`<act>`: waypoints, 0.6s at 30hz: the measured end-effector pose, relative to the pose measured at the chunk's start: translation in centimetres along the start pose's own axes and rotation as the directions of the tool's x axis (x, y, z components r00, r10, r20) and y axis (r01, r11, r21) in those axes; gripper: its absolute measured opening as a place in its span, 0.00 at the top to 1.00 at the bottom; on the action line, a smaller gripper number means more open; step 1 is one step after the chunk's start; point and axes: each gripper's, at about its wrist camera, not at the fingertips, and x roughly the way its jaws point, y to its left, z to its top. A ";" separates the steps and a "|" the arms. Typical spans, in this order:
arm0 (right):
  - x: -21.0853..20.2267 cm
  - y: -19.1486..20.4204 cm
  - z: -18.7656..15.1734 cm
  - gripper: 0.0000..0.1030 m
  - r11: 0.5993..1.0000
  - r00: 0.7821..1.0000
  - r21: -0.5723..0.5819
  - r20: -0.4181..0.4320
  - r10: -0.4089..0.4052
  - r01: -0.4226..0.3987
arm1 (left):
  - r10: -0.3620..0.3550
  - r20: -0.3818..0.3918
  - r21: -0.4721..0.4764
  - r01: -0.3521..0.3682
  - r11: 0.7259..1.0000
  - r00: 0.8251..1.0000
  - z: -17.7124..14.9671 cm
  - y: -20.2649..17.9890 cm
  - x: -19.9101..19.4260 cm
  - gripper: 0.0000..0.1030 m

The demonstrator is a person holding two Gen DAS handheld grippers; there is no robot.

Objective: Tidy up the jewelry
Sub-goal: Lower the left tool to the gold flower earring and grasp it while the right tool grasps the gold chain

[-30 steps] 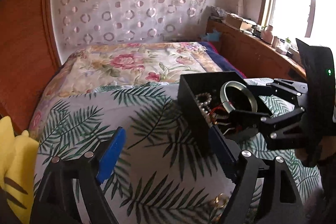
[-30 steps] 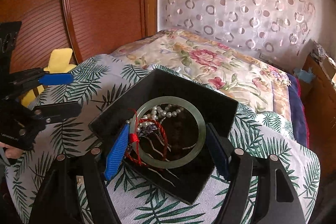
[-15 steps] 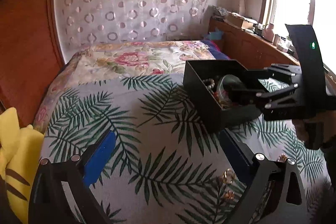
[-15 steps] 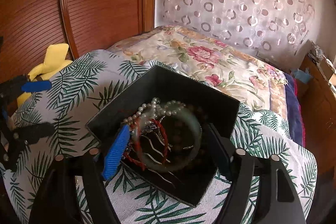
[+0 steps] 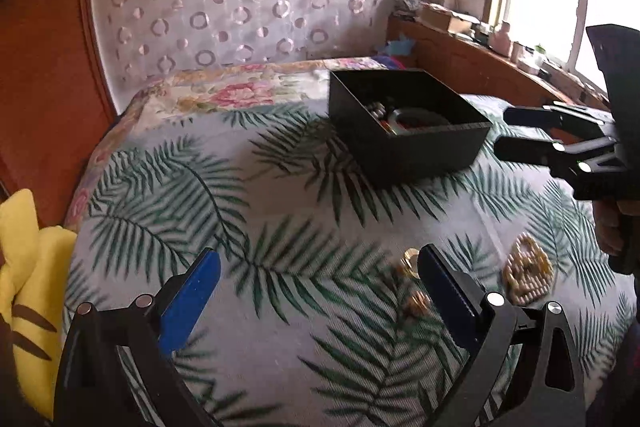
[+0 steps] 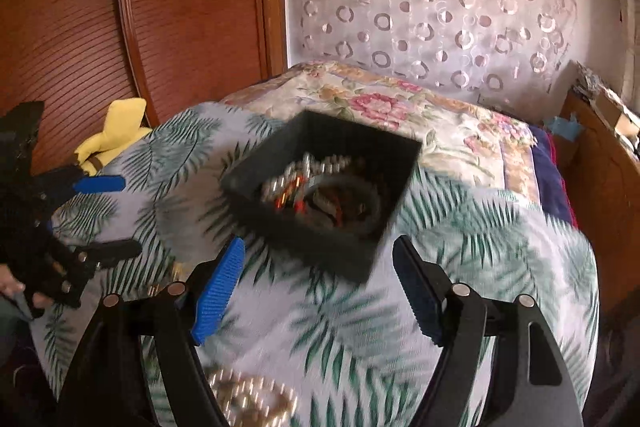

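A black open box (image 5: 404, 127) (image 6: 324, 195) sits on the palm-leaf bedspread. It holds a pale green bangle (image 5: 416, 115), a pearl string (image 6: 320, 167) and a red cord piece. My left gripper (image 5: 320, 291) is open and empty, low over the cloth. Small gold pieces (image 5: 412, 263) lie by its right finger. A coiled gold bead chain (image 5: 528, 273) (image 6: 248, 399) lies further right. My right gripper (image 6: 320, 291) is open and empty, just short of the box; it also shows in the left wrist view (image 5: 520, 135).
A yellow plush toy (image 5: 24, 279) (image 6: 114, 131) lies at the bed's left edge by the wooden wardrobe (image 6: 80, 7). A floral quilt (image 6: 400, 115) lies behind the box. A wooden ledge (image 5: 480, 67) with small items runs under the window.
My right gripper let go of the green bangle, which now lies in the box, and pulled back. My left gripper drew back toward me, bringing the gold pieces and chain into view.
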 end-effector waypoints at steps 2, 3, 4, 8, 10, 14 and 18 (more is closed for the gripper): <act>-0.6 0.1 -1.8 0.24 1.000 1.000 0.016 -0.018 -0.005 0.006 | -0.008 -0.010 0.008 0.008 1.000 1.000 -0.6 -0.3 -0.2 0.08; -0.7 0.2 -2.4 0.24 1.000 1.000 0.022 -0.024 -0.007 0.008 | -0.018 -0.013 0.012 0.018 1.000 1.000 -0.9 -0.5 -0.3 0.08; -0.9 0.2 -3.2 0.24 0.999 0.999 0.032 -0.036 -0.005 0.006 | -0.028 -0.019 0.016 0.028 0.999 0.999 -1.1 -0.7 -0.4 0.08; -1.4 0.3 -5.6 0.34 0.999 0.998 0.052 -0.067 -0.006 0.010 | -0.052 -0.036 0.052 0.053 0.997 0.998 -1.8 -1.8 -0.9 0.08; -1.5 0.6 -6.5 0.39 0.998 0.997 0.061 -0.076 -0.001 0.005 | -0.062 -0.044 0.059 0.064 0.996 0.997 -2.2 -2.0 -1.0 0.08; -1.6 1.4 -7.9 0.49 0.998 0.995 0.059 -0.099 0.007 -0.001 | -0.064 -0.052 0.055 0.067 0.996 0.997 -2.7 -2.2 -1.0 0.08; -1.4 2.4 -8.4 0.67 0.999 0.992 0.034 -0.122 0.016 -0.012 | -0.069 -0.060 0.057 0.072 0.996 0.996 -2.9 -2.4 -1.1 0.08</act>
